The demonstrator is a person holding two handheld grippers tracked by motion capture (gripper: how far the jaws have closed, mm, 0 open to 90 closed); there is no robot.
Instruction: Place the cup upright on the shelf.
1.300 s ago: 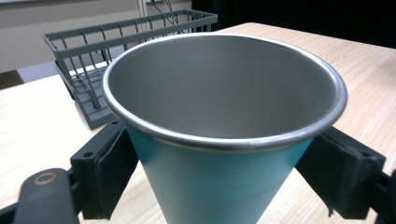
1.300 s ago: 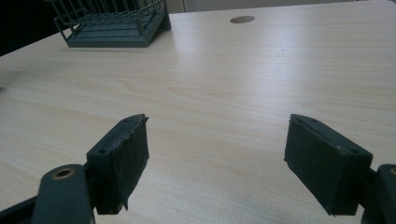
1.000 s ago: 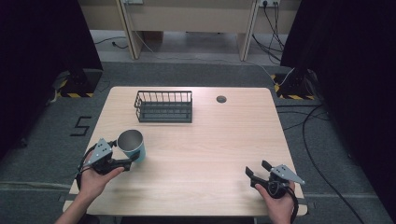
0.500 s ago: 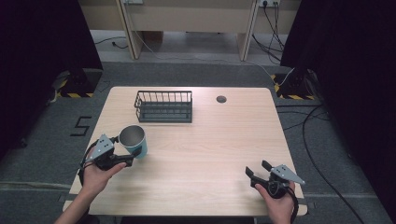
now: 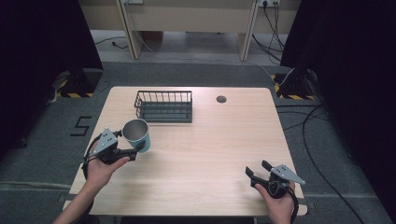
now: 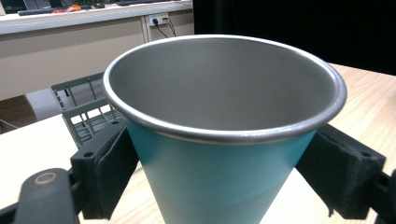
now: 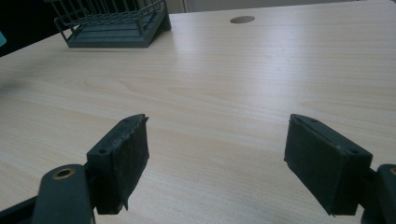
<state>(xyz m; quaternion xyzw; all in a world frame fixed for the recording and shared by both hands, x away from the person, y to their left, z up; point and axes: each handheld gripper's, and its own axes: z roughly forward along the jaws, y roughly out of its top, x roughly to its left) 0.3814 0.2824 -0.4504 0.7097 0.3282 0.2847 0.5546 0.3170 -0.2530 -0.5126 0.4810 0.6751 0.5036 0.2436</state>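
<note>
The left gripper [image 5: 133, 150] has its two black pads pressed against opposite sides of a teal metal cup [image 5: 137, 135], gripping it below the rim; in the left gripper view the cup [image 6: 224, 135] sits squarely between the jaws, mouth open toward the camera and steel inside bare; from the high view its long axis runs roughly upright with the mouth tipped a little up and away from the hand, and it appears raised off the table [image 5: 224, 154] near the left edge. Just beyond it stands a dark wire basket [image 5: 164, 106], near but apart; a small round grommet [image 5: 221, 99] lies farther right. The right gripper [image 5: 258, 171] rests near the front right corner, jaws wide apart with nothing between them; bare wood spans the middle between the two hands.
</note>
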